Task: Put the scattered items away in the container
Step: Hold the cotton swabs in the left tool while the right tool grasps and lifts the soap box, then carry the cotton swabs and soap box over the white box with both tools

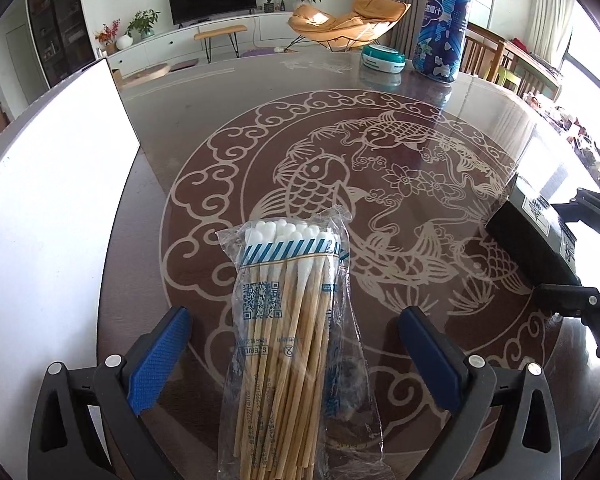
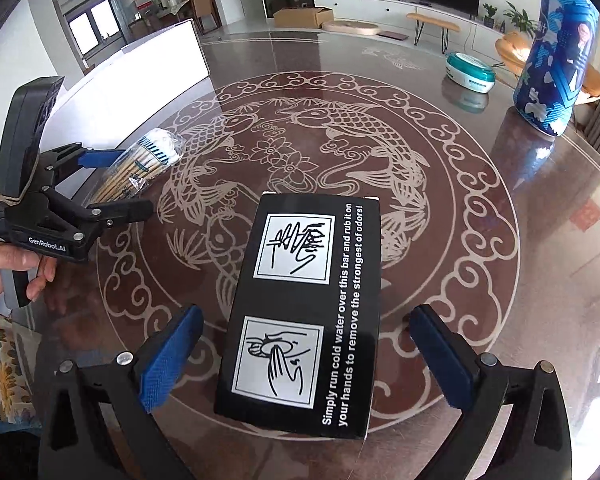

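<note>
Left wrist view showed the bag of cotton swabs (image 1: 288, 320) lying flat on the glass table (image 1: 440, 128), lengthwise between the left gripper (image 1: 296, 344) fingers, cotton tips pointing far. Same view caught only one end of the black box (image 1: 540, 240) at far right, with part of the right gripper (image 1: 580, 300) beside it.

Right wrist view showed the black box (image 2: 304, 312) in full (white hand-washing diagrams and printed English text on top), flat on the table between the right gripper (image 2: 308, 352) fingers. Also seen only here: the left gripper (image 2: 116, 184) from the side at left, held by a hand (image 2: 4, 272), its fingers either side of the swab bag (image 2: 140, 164).

White container (image 1: 56, 208) stood at the left table edge, well apart from both items. Blue patterned canister (image 1: 444, 20) and teal-and-white round case (image 1: 382, 58) sat at the far side.

Left claw: spread wide, pads clear of the bag on both sides. Right claw: spread wide, pads clear of the box; nothing held.
</note>
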`<state>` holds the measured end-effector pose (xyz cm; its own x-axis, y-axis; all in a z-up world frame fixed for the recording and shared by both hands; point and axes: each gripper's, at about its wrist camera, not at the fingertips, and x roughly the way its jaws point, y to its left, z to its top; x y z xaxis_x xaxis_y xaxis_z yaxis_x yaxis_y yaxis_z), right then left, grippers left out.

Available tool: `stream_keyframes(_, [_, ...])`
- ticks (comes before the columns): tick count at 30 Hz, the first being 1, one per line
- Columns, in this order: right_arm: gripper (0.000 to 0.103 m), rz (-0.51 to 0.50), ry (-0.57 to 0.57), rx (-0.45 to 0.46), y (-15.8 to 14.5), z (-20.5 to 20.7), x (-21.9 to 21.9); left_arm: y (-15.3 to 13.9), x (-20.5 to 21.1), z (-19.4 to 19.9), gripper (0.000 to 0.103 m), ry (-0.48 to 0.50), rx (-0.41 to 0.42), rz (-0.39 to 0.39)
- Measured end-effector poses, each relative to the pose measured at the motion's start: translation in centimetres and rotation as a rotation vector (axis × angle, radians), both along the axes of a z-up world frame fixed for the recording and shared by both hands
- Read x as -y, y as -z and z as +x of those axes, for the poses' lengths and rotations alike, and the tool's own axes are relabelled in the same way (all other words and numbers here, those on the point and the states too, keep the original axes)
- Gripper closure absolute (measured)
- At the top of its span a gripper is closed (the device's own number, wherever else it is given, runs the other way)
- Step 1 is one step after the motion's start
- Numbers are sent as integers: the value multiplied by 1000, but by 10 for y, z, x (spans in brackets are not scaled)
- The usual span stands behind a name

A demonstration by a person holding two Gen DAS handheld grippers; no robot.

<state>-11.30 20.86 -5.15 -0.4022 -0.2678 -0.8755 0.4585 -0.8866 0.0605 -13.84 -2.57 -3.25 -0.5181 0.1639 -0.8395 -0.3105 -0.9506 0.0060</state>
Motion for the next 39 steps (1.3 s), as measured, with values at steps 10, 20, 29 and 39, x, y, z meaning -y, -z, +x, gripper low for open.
stream_keyframes(10, [0,111,-4,84,3,-11,9,-2,-6,6,4,57,13,-9])
stream_keyframes(20, [44,85,-41,23,-36,28,10,-30,-10,28,71,22,-7,103])
stream_keyframes(29, [44,82,-54,34,-59,41,29,-62,-11,79,71,-3,-17,191])
stream_keyframes(39, [44,-92,-264,-126,-190,17,182,-179,126,105,71,-214,-207,162])
